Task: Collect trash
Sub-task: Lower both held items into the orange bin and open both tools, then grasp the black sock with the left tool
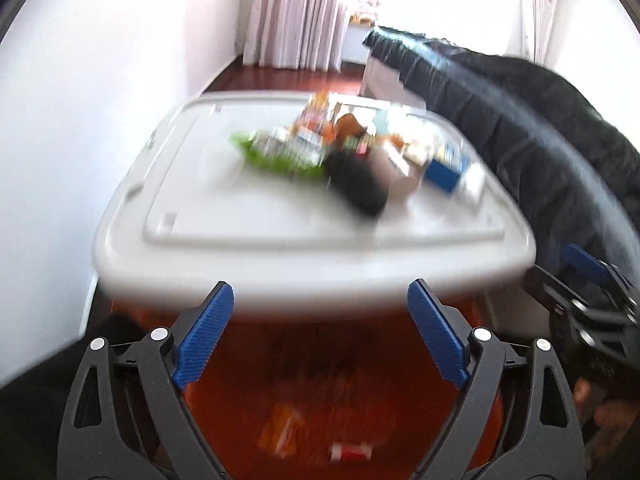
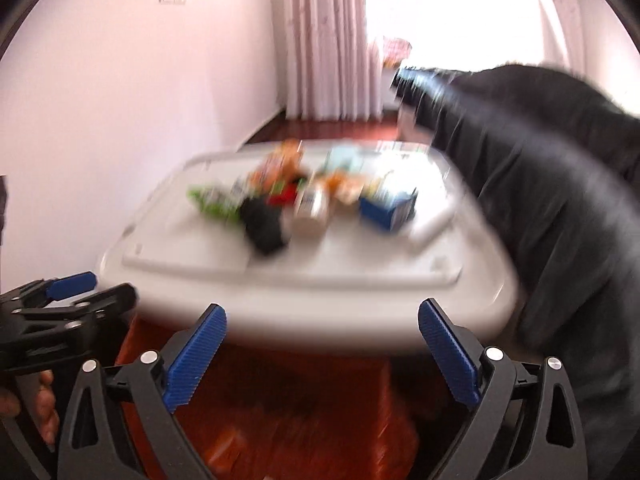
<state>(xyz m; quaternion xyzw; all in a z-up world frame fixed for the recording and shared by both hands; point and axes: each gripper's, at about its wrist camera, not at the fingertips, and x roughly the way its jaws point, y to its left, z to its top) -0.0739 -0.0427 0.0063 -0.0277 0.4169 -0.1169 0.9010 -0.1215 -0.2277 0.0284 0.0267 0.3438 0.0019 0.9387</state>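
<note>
Both views are motion-blurred. A pile of trash lies on a white plastic lid (image 1: 248, 256) (image 2: 360, 292): a green wrapper (image 1: 276, 156) (image 2: 212, 200), a black lump (image 1: 356, 184) (image 2: 264, 224), a blue carton (image 1: 444, 172) (image 2: 386, 208), a pale bottle (image 2: 310, 210) and orange packets (image 1: 320, 120). My left gripper (image 1: 320, 296) is open and empty, in front of the lid's near edge. My right gripper (image 2: 322, 316) is open and empty, also at the near edge. Each gripper shows in the other's view (image 1: 584, 300) (image 2: 68, 300).
The lid sits on an orange-red bin (image 1: 320, 380) (image 2: 280, 400) with a few wrappers inside (image 1: 280, 428). A black sofa (image 1: 520, 120) (image 2: 540, 168) runs along the right. A white wall (image 1: 100, 100) is on the left, curtains (image 1: 296, 12) at the back.
</note>
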